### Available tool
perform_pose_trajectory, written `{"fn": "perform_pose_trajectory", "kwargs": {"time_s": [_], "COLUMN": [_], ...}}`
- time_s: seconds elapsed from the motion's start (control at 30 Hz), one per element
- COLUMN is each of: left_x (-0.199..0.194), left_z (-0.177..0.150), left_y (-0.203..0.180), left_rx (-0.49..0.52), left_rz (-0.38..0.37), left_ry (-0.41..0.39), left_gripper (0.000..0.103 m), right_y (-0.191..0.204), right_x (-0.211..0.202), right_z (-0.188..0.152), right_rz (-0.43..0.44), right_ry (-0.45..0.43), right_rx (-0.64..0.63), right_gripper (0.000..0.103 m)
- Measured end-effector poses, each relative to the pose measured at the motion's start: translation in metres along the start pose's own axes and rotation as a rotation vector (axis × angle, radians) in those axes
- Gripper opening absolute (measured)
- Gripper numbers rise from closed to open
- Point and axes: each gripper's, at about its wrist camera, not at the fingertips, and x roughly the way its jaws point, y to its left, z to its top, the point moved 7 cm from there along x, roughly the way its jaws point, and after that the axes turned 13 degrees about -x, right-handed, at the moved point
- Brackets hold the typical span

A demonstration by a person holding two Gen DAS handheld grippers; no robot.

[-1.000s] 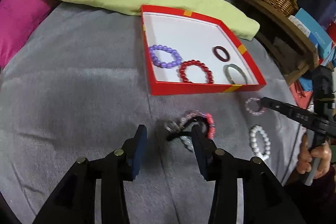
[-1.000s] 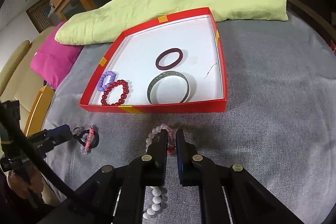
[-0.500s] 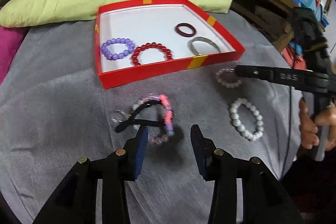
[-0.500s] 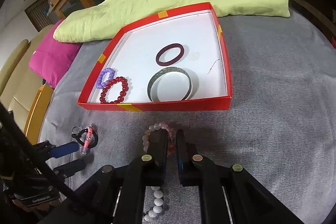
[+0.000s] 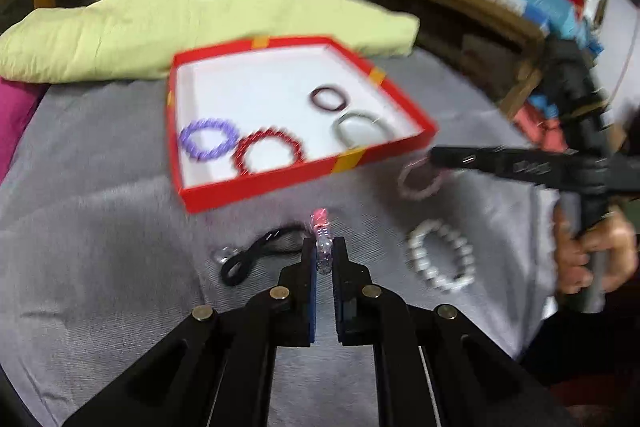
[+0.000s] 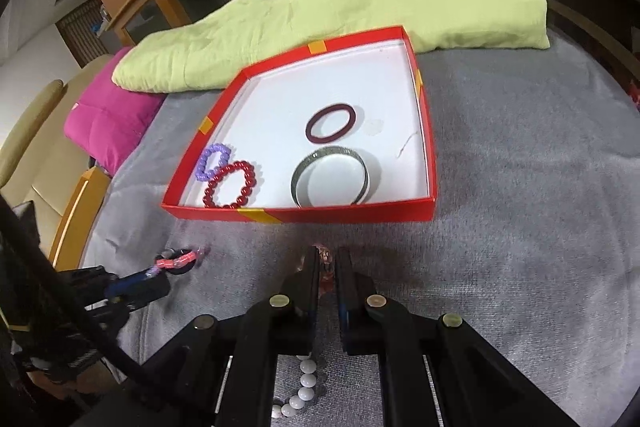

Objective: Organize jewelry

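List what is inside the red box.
The red box holds a purple bead bracelet, a red bead bracelet, a maroon bangle and a silver bangle. Nothing hides its floor.

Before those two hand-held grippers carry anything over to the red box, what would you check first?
1. Left hand-held gripper closed on the pink and clear beaded bracelet: ok; its jaws have just closed.
2. Right hand-held gripper closed on the pale pink beaded bracelet: ok.
3. Black cord trailing beside the left bracelet will not snag: cannot tell.
4. Free white floor in the shallow red cardboard box: ok.
5. White pearl bracelet lying on the grey cloth, out of both paths: ok.
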Motion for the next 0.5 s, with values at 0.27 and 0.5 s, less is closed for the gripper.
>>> {"fn": "perform_pose_trajectory", "kwargs": {"time_s": [0.27,0.5], "left_x": [-0.013,-0.006], "left_z": [0.013,0.015], "left_y": [0.016,0.040], "left_rx": [-0.162,-0.230], "left_rz": [-0.137,-0.068], "left_ry": [-0.023,-0.026], "left_gripper": [0.008,0.007], "right_y": [0.005,0.005], "right_x": [-0.002,-0.002], "right_z": [0.005,0.005], "right_rz": [0.008,0.007], "right_ry": [-0.021,-0.024], "right_rx": [-0.009,-0.007], "right_gripper": [0.008,0.008]}}
